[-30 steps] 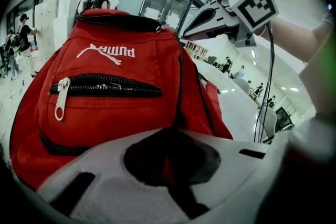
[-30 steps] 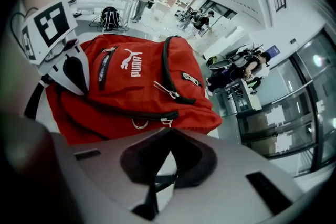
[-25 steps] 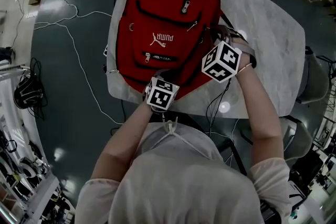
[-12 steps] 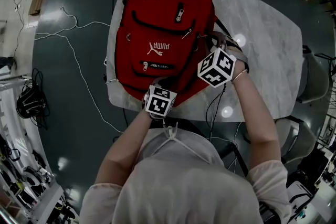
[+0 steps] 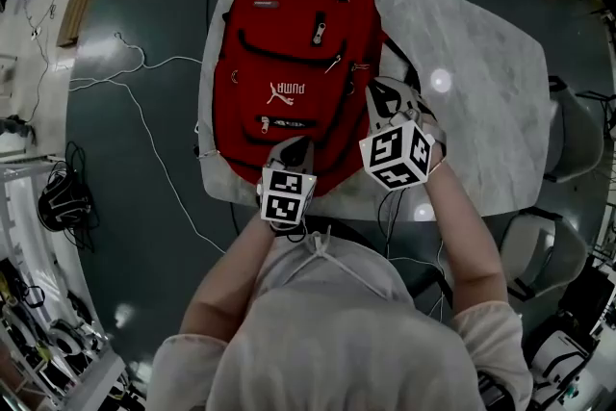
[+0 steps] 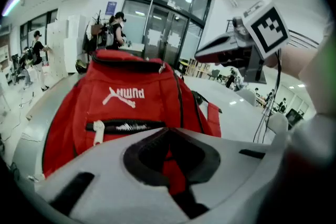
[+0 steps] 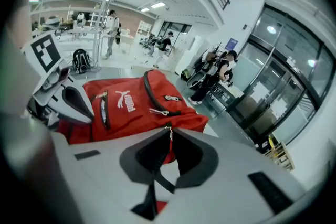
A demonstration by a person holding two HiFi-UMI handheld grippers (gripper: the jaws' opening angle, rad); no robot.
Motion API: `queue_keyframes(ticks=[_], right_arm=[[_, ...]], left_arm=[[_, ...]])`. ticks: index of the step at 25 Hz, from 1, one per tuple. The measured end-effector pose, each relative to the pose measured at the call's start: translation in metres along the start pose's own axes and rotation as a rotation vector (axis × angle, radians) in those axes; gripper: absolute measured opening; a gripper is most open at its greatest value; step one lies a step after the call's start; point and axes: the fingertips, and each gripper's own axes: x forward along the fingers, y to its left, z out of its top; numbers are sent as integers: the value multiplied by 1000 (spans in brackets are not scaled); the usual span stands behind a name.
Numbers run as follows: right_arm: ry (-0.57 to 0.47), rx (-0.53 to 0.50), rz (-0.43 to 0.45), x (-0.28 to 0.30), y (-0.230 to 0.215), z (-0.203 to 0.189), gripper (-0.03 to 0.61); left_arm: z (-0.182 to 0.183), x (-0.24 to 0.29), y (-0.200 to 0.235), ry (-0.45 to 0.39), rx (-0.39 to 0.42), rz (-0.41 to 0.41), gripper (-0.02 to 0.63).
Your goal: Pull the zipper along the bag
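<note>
Head view, table (image 5: 491, 82): marble is left open right of red bag (image 5: 289, 63).
Left gripper (image 6: 167, 136): clamped on its near edge.
Right gripper (image 7: 169, 131): clamped on zipper pull (image 7: 168, 127).

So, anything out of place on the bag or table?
Nothing stands out. The red backpack lies flat on the table, with the left gripper and right gripper both shut on it.

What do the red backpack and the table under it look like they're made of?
The red backpack looks like woven synthetic fabric, likely nylon or polyester, with a matte finish; it shows soft folds and stitched seams. The table has a pale glossy top with faint grey veining and lamp reflections. It may be marble or a marble-look laminate; I can't tell which.
</note>
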Motion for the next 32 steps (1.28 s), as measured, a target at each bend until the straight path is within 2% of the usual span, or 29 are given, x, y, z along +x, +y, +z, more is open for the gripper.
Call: queue_keyframes(ticks=[4, 7, 10, 15, 18, 21, 25, 32], right_arm=[[-106, 169, -41, -33, 6, 19, 29], [-183, 318, -71, -53, 5, 30, 29], [-259, 427, -88, -72, 6, 40, 29], [-374, 535, -155, -101, -5, 58, 28], [-449, 539, -223, -119, -17, 71, 28], [-510, 537, -246, -132, -22, 84, 28], [-534, 539, -234, -135, -19, 93, 26], [-562, 562, -271, -140, -15, 97, 26]], left_arm=[[63, -38, 8, -213, 52, 73, 21], [116, -70, 5, -374, 113, 97, 21], [155, -98, -3, -478, 170, 98, 20], [191, -127, -17, -523, 217, 74, 20], [204, -140, -26, -561, 210, 37, 20], [213, -150, -33, -602, 244, 23, 20], [220, -157, -34, -618, 275, 26, 20], [219, -159, -25, -600, 234, 27, 20]])
